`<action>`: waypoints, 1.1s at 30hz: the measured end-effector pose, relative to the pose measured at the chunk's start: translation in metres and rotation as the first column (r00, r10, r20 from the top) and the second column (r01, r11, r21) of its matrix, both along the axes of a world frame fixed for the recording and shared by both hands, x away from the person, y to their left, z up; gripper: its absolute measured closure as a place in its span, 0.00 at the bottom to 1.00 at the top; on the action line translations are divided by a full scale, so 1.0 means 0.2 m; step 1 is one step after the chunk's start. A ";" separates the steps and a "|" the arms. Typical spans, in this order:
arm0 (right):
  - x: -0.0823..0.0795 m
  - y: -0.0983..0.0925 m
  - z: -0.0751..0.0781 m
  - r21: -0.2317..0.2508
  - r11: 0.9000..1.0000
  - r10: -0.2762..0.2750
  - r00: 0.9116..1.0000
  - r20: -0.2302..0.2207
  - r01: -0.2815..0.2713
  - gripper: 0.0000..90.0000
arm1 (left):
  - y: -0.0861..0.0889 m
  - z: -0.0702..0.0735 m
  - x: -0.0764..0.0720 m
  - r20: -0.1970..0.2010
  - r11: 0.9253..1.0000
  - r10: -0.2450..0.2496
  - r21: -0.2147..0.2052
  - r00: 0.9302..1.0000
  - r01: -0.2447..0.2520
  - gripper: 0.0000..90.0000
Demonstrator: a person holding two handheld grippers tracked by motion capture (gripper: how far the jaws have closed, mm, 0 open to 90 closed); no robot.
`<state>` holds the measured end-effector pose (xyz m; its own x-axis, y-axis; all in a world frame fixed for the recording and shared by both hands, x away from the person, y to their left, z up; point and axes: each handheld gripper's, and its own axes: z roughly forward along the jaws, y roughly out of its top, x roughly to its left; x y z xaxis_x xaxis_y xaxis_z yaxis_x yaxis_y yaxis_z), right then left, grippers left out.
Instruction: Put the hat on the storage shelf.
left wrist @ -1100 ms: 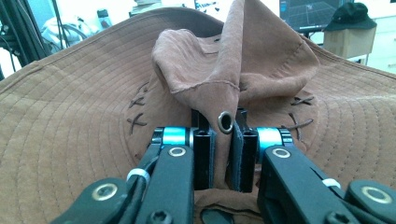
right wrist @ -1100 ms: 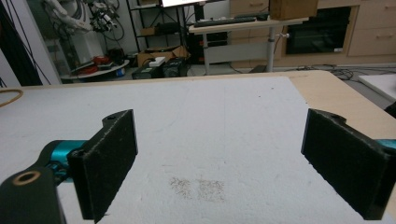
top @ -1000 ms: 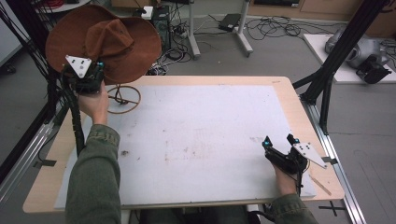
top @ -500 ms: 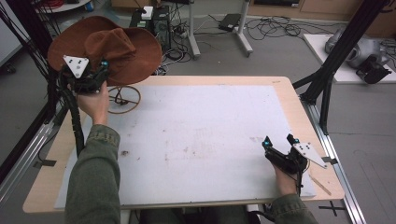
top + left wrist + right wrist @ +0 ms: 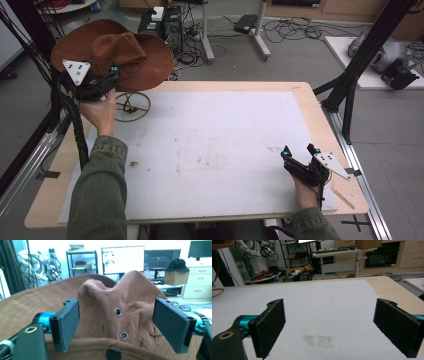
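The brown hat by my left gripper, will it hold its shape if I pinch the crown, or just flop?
The brown hat looks like soft cloth: its crown is already creased and dented, so it will probably crumple between the left gripper jaws. The wide brim likely droops when lifted. It seems light.

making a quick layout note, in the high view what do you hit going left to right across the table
left gripper with the brown hat at the far left edge → wire ring stand → bare white mat → right gripper near the front right corner
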<state>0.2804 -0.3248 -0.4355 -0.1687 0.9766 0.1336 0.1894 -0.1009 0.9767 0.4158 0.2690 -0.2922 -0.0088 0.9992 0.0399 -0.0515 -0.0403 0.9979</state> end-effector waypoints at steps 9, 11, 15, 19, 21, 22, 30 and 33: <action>0.00 0.00 0.00 0.003 1.000 -0.003 1.000 0.004 0.003 0.11 | 0.00 0.02 -0.16 0.037 1.000 0.017 0.016 0.999 -0.018 0.23; 0.00 0.00 0.01 0.000 1.000 0.000 1.000 0.007 0.000 0.11 | 0.00 0.02 -0.19 0.043 1.000 0.023 0.014 0.999 -0.024 0.21; 0.00 0.01 0.01 0.002 1.000 0.003 1.000 0.007 -0.003 0.11 | 0.01 -0.01 -0.31 0.065 0.999 0.042 0.016 0.997 -0.043 0.20; 0.00 0.01 0.01 -0.002 1.000 0.004 1.000 0.009 -0.004 0.11 | 0.01 -0.05 -0.39 0.075 0.999 0.052 0.013 0.996 -0.053 0.19; 0.00 0.01 0.01 0.001 1.000 0.006 1.000 0.007 -0.006 0.11 | 0.01 -0.08 -0.44 0.083 0.998 0.058 0.009 0.995 -0.059 0.19; 0.00 0.01 0.01 0.002 1.000 0.005 1.000 0.007 -0.005 0.11 | 0.02 -0.10 -0.46 0.088 0.998 0.062 0.004 0.994 -0.063 0.19; 0.00 0.02 0.01 -0.002 1.000 -0.008 1.000 0.017 0.008 0.11 | 0.01 -0.29 -0.66 0.054 0.997 0.069 0.015 0.996 -0.070 0.18; -0.01 0.02 0.01 -0.001 1.000 -0.016 1.000 0.022 0.016 0.11 | 0.00 -0.34 -0.70 0.044 0.996 0.069 0.045 0.997 -0.071 0.18</action>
